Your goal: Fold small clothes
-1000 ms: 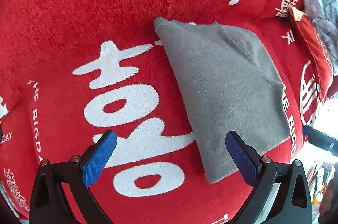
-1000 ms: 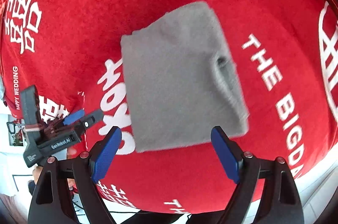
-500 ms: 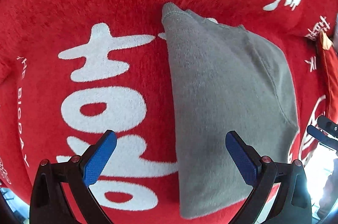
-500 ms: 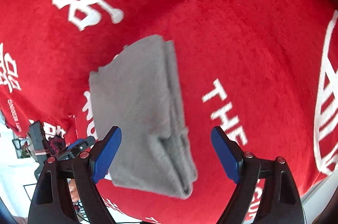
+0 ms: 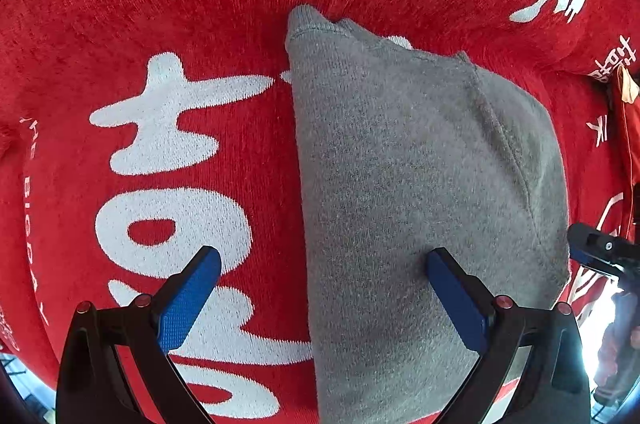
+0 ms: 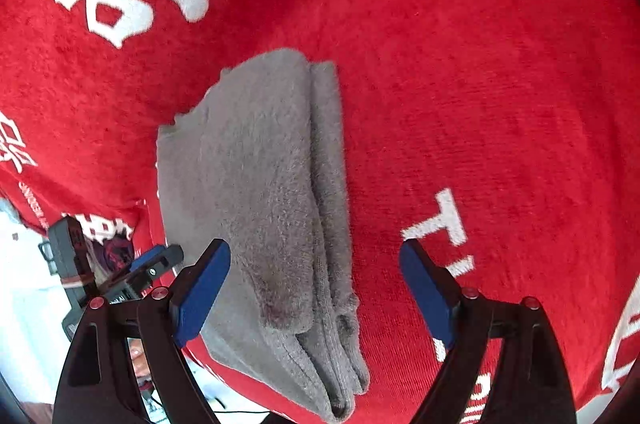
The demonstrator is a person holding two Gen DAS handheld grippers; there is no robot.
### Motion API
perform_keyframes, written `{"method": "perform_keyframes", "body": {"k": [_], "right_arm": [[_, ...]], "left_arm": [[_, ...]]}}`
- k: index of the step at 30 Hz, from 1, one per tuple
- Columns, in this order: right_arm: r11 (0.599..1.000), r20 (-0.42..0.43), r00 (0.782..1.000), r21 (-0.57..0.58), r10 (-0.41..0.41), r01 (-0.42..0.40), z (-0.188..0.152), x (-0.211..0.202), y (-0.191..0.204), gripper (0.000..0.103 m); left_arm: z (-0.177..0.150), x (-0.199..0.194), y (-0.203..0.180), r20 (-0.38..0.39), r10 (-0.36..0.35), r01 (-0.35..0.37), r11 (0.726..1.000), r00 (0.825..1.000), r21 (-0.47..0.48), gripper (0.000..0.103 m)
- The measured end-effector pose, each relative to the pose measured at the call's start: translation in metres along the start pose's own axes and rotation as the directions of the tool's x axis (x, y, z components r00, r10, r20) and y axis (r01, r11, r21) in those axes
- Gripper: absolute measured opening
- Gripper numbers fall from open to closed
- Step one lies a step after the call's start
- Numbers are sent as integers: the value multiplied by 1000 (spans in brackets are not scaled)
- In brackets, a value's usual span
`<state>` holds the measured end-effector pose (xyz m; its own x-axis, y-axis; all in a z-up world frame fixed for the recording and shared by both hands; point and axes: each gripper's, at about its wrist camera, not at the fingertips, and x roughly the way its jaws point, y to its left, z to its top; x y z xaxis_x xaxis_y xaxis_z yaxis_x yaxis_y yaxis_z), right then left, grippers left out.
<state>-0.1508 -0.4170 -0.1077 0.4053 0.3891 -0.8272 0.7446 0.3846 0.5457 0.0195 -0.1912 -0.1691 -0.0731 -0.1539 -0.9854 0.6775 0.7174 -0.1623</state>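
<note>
On the red blanket (image 5: 200, 3) with white lettering lies the grey garment (image 5: 400, 183), already folded into a thick stack of layers. Your left gripper (image 5: 324, 288) straddles the garment's left edge, fingers spread and pinching nothing. Your right gripper (image 6: 316, 288) straddles its layered near end, fingers likewise spread. Judged remaining: one more fold or simply setting the garment aside.
</note>
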Motion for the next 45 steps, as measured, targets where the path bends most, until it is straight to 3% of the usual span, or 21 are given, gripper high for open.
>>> {"method": "perform_keyframes", "body": {"k": [2, 5, 10, 15, 21, 24, 27, 29, 30, 31, 32, 35, 39, 45], "right_arm": [[1000, -20, 1000, -5, 9, -9, 1, 5, 0, 89], [999, -33, 999, -24, 22, -23, 1, 9, -1, 89], [994, -53, 994, -40, 96, -98, 7, 7, -9, 89], [974, -99, 971, -49, 215, -221, 12, 10, -17, 89], [940, -155, 938, -102, 309, -327, 18, 30, -3, 90], [930, -134, 928, -83, 346, -359, 22, 40, 5, 90], [935, -109, 932, -46, 346, -353, 21, 42, 7, 89], [943, -115, 938, -38, 326, -332, 19, 45, 9, 79], [955, -124, 950, -40, 287, -294, 18, 48, 10, 55], [958, -127, 953, -37, 277, -283, 16, 48, 9, 42], [954, -122, 948, -28, 293, -299, 16, 47, 8, 42], [934, -115, 928, -11, 354, -358, 14, 41, 10, 36], [901, -117, 895, -6, 430, -434, 9, 29, 27, 33], [878, -127, 872, -15, 473, -478, -9, 16, 56, 33]], "left_arm": [[1, 1, 1, 2, -20, 20, 1000, 1000, -3, 103], [1, -2, 9, 17, -107, 107, 994, 994, -9, 103], [6, 5, 14, -7, -203, 203, 978, 979, 47, 103], [10, 35, 17, -124, -321, 326, 945, 939, 17, 103], [18, 38, -3, -99, -336, 342, 938, 937, 51, 103], [18, 42, -19, -86, -279, 286, 955, 956, 83, 103], [16, 38, -22, -58, -259, 263, 961, 964, 89, 100], [14, 33, -24, -29, -254, 256, 962, 967, 94, 84], [13, 29, -24, -10, -252, 252, 963, 968, 97, 79], [12, 26, -24, 2, -253, 251, 963, 968, 97, 70], [11, 21, -22, 17, -253, 250, 963, 967, 95, 60], [8, 7, -16, 48, -270, 266, 961, 962, 78, 46], [1, -12, -13, 68, -310, 304, 949, 948, 82, 45], [-20, -47, -2, 98, -350, 338, 934, 932, 118, 45]]}}
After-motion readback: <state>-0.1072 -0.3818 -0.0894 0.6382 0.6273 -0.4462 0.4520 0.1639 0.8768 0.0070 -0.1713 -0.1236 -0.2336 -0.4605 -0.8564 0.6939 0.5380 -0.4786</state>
